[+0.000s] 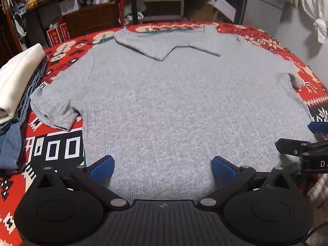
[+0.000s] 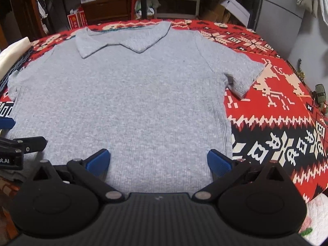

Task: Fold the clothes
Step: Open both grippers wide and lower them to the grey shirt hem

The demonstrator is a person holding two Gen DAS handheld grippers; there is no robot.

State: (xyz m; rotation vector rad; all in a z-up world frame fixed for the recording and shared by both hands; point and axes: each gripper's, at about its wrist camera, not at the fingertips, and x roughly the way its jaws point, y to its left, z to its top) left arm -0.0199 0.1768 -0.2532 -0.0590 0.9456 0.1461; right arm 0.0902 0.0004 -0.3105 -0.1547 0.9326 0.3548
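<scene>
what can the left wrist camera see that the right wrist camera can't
Only the left wrist view shows the full stack of folded clothes, white piece on top, beside the shirt's sleeve. Only the right wrist view shows the reindeer pattern on the red blanket in full. Both show the grey collared shirt lying flat, collar away from the cameras, and both the left gripper and the right gripper open at its hem.

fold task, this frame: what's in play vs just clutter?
In play:
- grey polo shirt, spread flat, unfolded
- left gripper, jaws open at the hem
- right gripper, jaws open at the hem

Clutter:
- folded clothes stack at the left edge
- patterned red blanket underneath
- shelves and boxes behind
</scene>
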